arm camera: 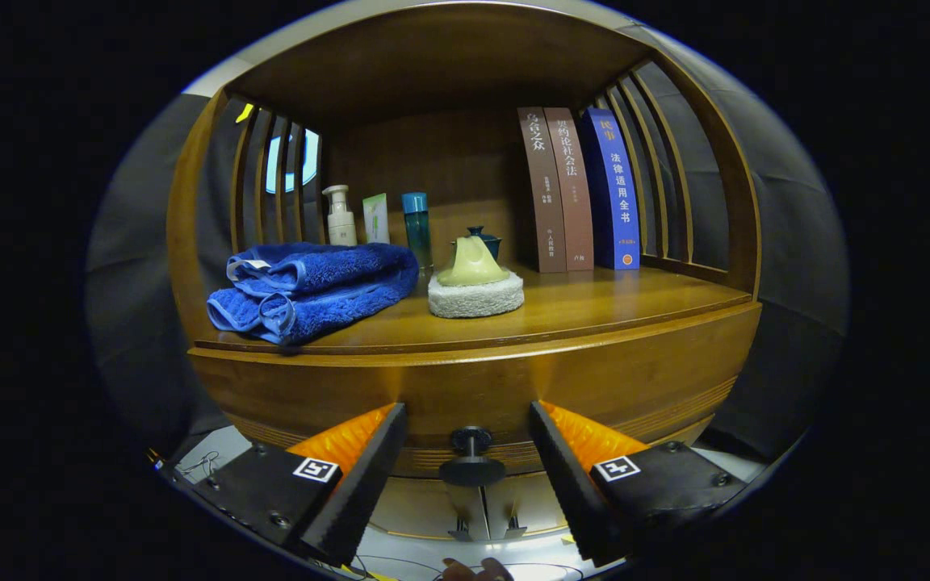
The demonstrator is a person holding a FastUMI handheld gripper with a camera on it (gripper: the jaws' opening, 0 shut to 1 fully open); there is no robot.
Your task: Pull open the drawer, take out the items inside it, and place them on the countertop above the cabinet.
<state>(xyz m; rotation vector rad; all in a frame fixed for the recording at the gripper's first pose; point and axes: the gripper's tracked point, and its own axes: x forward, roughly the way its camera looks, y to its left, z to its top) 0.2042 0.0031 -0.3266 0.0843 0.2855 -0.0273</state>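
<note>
A wooden cabinet fills the scene, with its drawer front (473,387) shut below the countertop (594,311). The drawer's dark round knob (471,468) stands out toward me, between the two fingers of my gripper (469,476). The fingers are spread wide on either side of the knob and do not touch it. The inside of the drawer is hidden.
On the countertop lie a folded blue towel (312,290) at the left and a round white sponge (475,294) with a yellow-green item on it in the middle. Bottles (340,216) stand at the back left, three books (578,190) at the back right. Slatted side walls enclose the shelf.
</note>
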